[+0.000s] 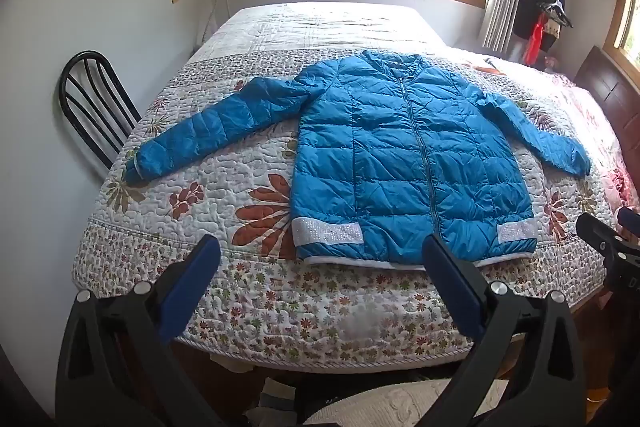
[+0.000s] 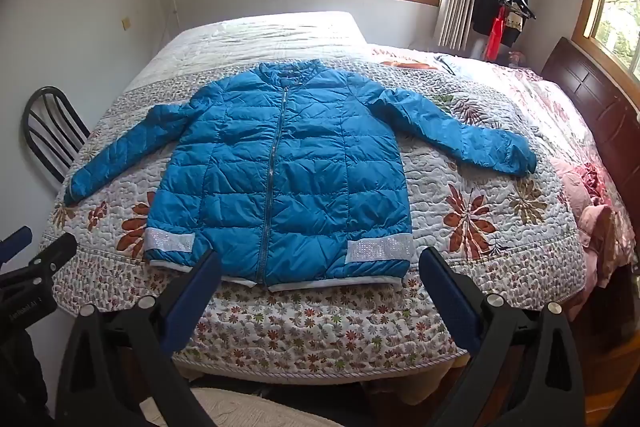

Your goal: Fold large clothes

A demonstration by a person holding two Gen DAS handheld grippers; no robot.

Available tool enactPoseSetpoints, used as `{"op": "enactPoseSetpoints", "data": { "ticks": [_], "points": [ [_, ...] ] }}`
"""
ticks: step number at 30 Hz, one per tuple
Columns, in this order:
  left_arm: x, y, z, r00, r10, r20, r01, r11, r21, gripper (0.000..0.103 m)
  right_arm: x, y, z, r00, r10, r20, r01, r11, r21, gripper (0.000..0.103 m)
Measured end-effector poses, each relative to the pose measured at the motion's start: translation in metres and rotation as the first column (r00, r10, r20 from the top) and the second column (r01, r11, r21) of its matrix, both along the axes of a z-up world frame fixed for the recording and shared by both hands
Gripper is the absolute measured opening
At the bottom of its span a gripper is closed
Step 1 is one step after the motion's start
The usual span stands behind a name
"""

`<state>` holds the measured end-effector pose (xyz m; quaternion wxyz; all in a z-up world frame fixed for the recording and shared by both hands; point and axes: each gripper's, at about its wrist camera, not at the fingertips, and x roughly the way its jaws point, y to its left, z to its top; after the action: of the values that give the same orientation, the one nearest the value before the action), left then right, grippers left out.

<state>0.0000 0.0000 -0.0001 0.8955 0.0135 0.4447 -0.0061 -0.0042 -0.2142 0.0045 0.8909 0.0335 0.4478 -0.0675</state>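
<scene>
Both tongs, the left tongs [image 1: 322, 259] and the right tongs [image 2: 320, 273], gape wide with nothing between their blue pads, tilted down over the near edge of the bed [image 1: 280, 307]. Just beyond them the blue puffer jacket [image 1: 400, 155] lies flat on the floral quilt [image 1: 208, 187], zipped, sleeves spread to both sides, hem nearest the tongs.

blue puffer jacket [image 1: 400, 155] | zipped, front up | flat on bed, sleeves spread
</scene>
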Motion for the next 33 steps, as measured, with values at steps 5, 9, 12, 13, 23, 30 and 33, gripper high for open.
{"op": "enactPoseSetpoints", "data": {
  "ticks": [5,9,12,13,23,30,33],
  "points": [
    [0.0001,-0.0002,0.0001,1.0,0.002,-0.001,-0.002,1.0,0.013,0.1,-0.0003,-0.0001,0.0004,1.0,0.0,0.001,0.0,1.0,-0.003,0.099],
    [0.0003,0.0001,0.0003,1.0,0.002,0.0,-0.002,1.0,0.015,0.1,-0.0005,-0.0003,0.0006,1.0,0.001,0.001,-0.001,1.0,0.001,0.099],
    [-0.0001,-0.0004,0.0003,1.0,0.001,0.001,-0.001,1.0,0.017,0.1,-0.0006,-0.0002,0.0009,1.0,0.001,0.001,-0.001,1.0,0.001,0.099],
    [-0.0001,-0.0003,0.0003,1.0,0.001,0.001,-0.001,1.0,0.017,0.1,-0.0007,-0.0004,0.0009,1.0,0.001,0.001,-0.001,1.0,0.002,0.099],
    [0.0015,0.0007,-0.0001,1.0,0.001,0.004,-0.001,1.0,0.02,0.1,0.0014,0.0003,-0.0012,1.0,0.001,0.0,-0.001,1.0,0.0,0.099],
    [0.0007,-0.0017,0.0029,1.0,0.0,0.005,0.0,1.0,0.022,0.1,0.0015,-0.0005,-0.0007,1.0,0.003,-0.001,-0.003,1.0,0.001,0.099],
    [0.0023,0.0013,0.0065,1.0,0.003,0.005,-0.003,1.0,0.022,0.1,0.0016,-0.0004,-0.001,1.0,0.002,-0.001,-0.002,1.0,0.002,0.099]
  ]
}}
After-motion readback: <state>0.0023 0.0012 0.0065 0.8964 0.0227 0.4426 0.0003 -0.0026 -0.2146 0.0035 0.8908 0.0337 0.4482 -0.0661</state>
